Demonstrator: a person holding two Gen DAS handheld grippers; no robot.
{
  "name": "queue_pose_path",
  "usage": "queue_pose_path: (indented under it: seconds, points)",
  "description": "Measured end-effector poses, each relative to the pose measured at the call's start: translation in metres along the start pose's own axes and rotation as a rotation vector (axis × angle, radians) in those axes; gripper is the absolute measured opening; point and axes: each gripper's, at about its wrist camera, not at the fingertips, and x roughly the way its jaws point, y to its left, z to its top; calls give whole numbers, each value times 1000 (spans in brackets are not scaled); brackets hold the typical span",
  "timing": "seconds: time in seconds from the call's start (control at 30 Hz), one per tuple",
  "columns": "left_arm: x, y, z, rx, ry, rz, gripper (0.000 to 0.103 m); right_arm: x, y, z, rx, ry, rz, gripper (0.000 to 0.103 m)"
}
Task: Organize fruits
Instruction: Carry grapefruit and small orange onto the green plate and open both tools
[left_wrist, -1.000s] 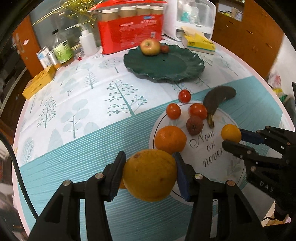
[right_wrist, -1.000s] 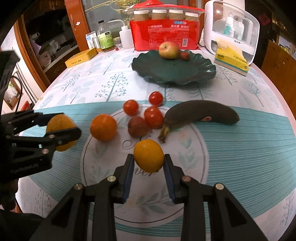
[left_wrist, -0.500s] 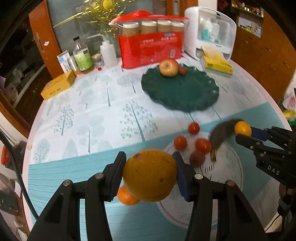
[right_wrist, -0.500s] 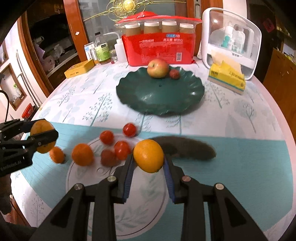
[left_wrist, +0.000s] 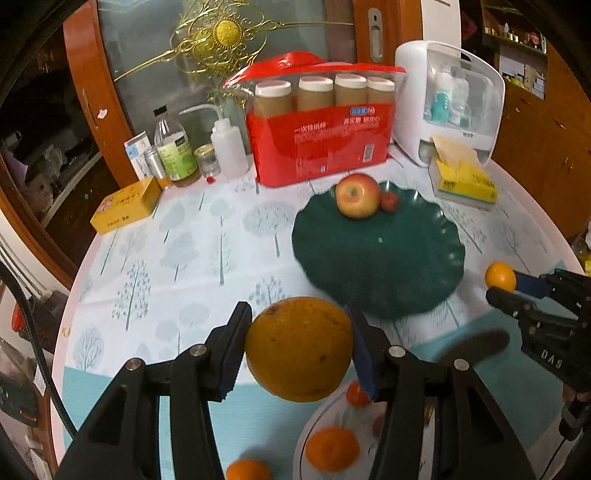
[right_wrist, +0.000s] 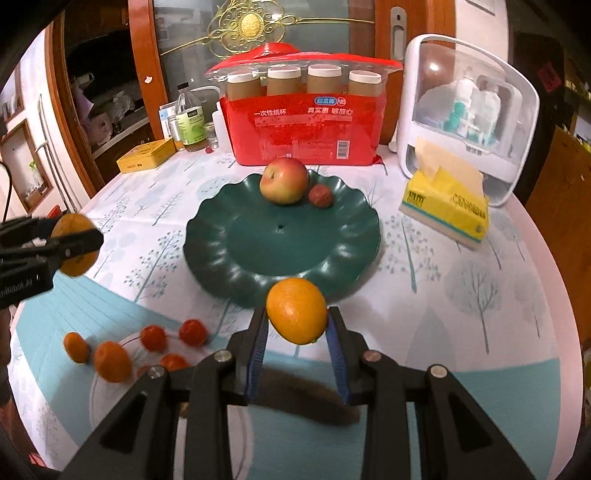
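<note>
Transport step: big orange (left_wrist: 299, 349) clamped in left gripper (left_wrist: 299, 354), small orange (right_wrist: 297, 311) clamped in right gripper (right_wrist: 297, 328), both held just short of plate (right_wrist: 240, 258). Next: placement on bare plate area, apple (right_wrist: 283, 181) to be avoided.

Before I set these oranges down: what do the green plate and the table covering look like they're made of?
Green plate: looks like glazed ceramic or hard glossy plastic. Its scalloped rim catches soft highlights and there is a small hole at the centre; I cannot tell which material.
Table covering: probably a printed vinyl or oilcloth sheet. It lies flat with a faint sheen, tree print and teal band.
</note>
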Motion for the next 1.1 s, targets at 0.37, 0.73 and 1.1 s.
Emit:
queue_pose_path:
  seconds: [0.37,0.73,1.1]
  points:
    - [38,-22,40,22,-9,-4,50,35,-14,26,-10,5,48,32]
    - [87,-55,32,46,91,-98,50,68,-15,22,52,67,108,32]
    - [96,-67,33,43,99,-138,54,75,-20,19,63,70,118,34]
